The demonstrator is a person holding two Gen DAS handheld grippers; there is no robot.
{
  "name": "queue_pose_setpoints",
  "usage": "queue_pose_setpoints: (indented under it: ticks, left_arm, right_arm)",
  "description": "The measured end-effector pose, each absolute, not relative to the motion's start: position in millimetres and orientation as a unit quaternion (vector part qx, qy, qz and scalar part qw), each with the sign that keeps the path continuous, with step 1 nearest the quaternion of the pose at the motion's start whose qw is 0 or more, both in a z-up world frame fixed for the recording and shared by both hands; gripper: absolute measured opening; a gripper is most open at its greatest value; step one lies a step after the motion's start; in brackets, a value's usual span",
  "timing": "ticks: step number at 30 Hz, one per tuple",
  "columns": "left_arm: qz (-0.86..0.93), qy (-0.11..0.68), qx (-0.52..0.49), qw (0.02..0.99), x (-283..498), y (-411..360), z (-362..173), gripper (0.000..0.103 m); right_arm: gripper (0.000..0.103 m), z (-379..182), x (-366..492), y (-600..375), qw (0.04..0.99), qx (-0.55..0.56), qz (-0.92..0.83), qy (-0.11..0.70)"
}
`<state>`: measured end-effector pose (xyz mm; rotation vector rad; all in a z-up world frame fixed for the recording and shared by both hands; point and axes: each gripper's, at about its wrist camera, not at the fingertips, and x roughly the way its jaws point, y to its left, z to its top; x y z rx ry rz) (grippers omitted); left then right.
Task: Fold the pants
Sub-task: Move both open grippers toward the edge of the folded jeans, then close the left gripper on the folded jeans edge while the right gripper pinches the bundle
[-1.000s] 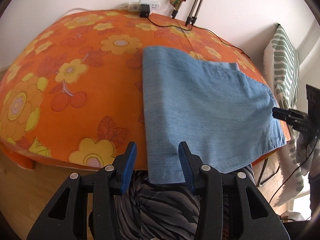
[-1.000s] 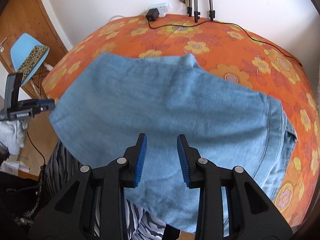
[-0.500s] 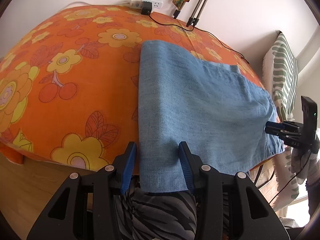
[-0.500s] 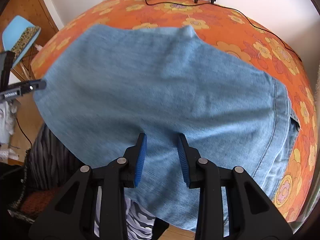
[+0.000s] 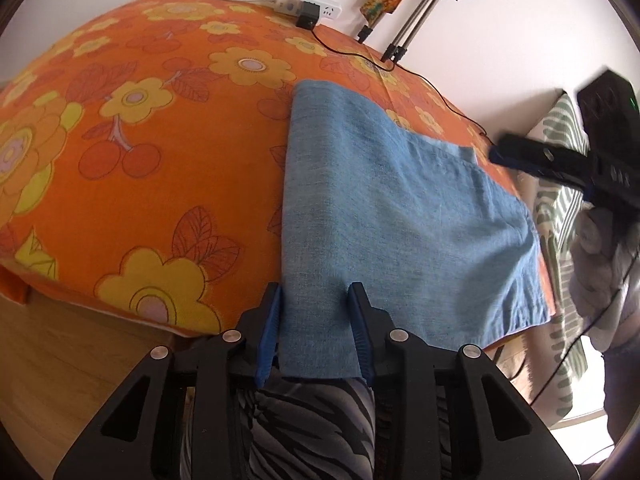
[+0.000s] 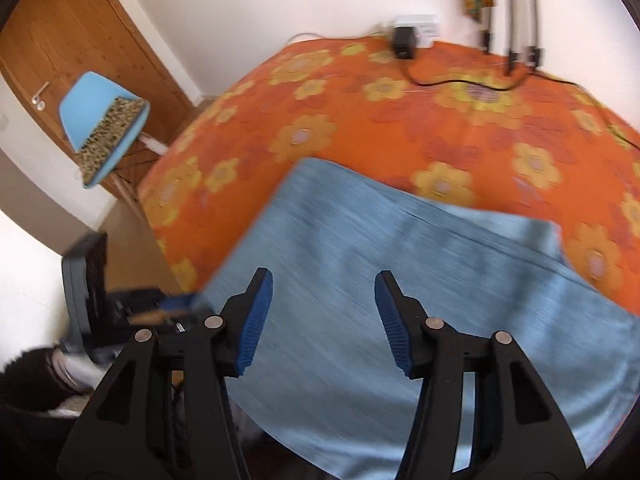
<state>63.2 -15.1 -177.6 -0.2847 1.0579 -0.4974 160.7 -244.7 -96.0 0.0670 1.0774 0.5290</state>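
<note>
Light blue denim pants [image 5: 400, 216] lie folded on the orange flowered bed [image 5: 140, 140], the near edge hanging over the bed's front. My left gripper [image 5: 316, 324] is open, its blue pads on either side of the pants' near left corner strip, not closed on it. My right gripper [image 6: 320, 316] is open wide and empty, held above the pants [image 6: 420, 300]; it also shows in the left wrist view [image 5: 552, 160] over the far right corner. The right wrist view is motion-blurred.
A power strip with charger and cable [image 5: 312, 8] lies at the bed's far edge, by tripod legs [image 5: 404, 32]. A striped green cushion [image 5: 560, 208] stands right of the bed. A blue chair [image 6: 104, 128] and wooden door [image 6: 72, 40] are left.
My right gripper has opened wider and lifted back from the pants' near edge toward the far right corner. My left gripper has closed in on the near left corner strip, still open.
</note>
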Motion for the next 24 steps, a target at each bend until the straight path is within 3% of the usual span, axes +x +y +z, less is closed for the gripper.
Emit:
queue_pose_setpoints:
  ticks: [7, 14, 19, 24]
  left_arm:
    - [-0.237, 0.499, -0.145, 0.821, 56.4, -9.2, -177.8, 0.032]
    - [-0.243, 0.496, -0.163, 0.817, 57.6, -7.9, -179.9, 0.032]
    - [-0.252, 0.475, -0.177, 0.824, 55.0, -6.1, -173.8, 0.02]
    - [-0.269, 0.451, -0.169, 0.834, 50.4, -14.7, -158.8, 0.016]
  right_arm:
    - [0.055, -130.7, 193.5, -147.6, 0.777, 0.014, 0.309, 0.549]
    - [0.055, -171.3, 208.9, -116.5, 0.741, -0.008, 0.287, 0.607]
    - [0.055, -181.9, 215.3, -107.7, 0.735, -0.016, 0.271, 0.621]
    - [0.055, -175.6, 214.6, -93.4, 0.734, -0.064, 0.243, 0.631]
